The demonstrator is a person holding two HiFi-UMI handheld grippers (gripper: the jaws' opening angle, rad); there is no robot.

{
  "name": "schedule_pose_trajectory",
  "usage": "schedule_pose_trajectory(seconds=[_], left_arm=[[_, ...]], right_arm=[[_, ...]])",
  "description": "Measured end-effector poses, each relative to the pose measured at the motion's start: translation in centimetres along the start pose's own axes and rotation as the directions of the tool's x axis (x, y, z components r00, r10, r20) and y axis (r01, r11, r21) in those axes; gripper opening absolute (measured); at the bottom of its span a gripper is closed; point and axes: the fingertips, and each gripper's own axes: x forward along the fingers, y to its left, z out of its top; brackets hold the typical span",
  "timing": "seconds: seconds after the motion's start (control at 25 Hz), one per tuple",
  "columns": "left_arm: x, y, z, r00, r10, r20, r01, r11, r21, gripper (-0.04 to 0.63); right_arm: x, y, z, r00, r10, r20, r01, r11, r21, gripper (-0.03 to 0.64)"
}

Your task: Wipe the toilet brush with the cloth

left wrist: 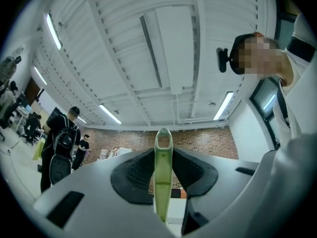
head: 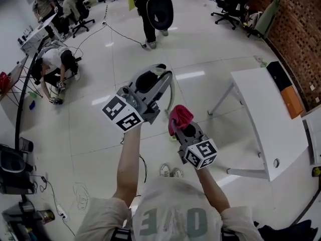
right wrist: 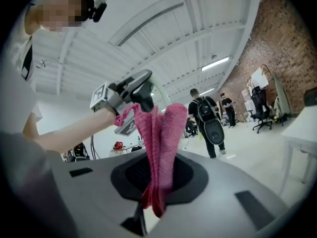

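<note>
Head view: the left gripper [head: 156, 74] sits at the centre of the frame, pointing toward the top. Its arm comes up from the lower edge. A thin pale green part of the toilet brush [head: 173, 93] curves down along the gripper's right side. Just to the lower right is the right gripper [head: 186, 130], with a pink cloth [head: 179, 115] bunched at its tip. The cloth lies close beside the green handle, but whether they touch cannot be told here. A white table [head: 266, 129] stands at the right on the glossy floor [head: 125, 49]. One person [head: 153, 9] walks at the top centre, and another crouches at the upper left.

Left gripper view: the jaws are clamped on the brush's green handle, which stands upright between them at the lower centre. The handle's looped end pokes out above the pads. The brush head is not in sight. White ceiling panels [left wrist: 163, 48] fill the upper frame, and a brick wall [left wrist: 198, 143] runs behind the handle.

Right gripper view: the jaws are closed on the cloth. It rises in folds from between the pads at the centre, and a short end hangs below them. The left gripper shows at the upper left of centre, just behind the cloth's top edge. A person with a backpack [right wrist: 207, 117] stands right of centre.
</note>
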Motion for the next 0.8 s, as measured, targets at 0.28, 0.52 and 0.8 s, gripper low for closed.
schedule_pose_trajectory(seconds=[0.28, 0.52, 0.8], left_arm=[[0.6, -1.2, 0.3, 0.999, 0.03, 0.033, -0.03, 1.0, -0.005, 0.117], [0.3, -1.9, -0.5, 0.999, 0.033, -0.002, -0.033, 0.999, 0.015, 0.117], [0.9, -2.5, -2.2, 0.998, 0.03, -0.053, -0.03, 1.0, -0.007, 0.117]], right_arm=[[2.3, -0.1, -2.3, 0.996, -0.047, -0.079, 0.044, 0.998, -0.037, 0.031], [2.4, -0.8, -0.9, 0.996, -0.084, -0.024, 0.084, 0.996, -0.03, 0.031], [2.7, 0.7, 5.6, 0.992, -0.06, 0.115, 0.07, 0.994, -0.081, 0.031]])
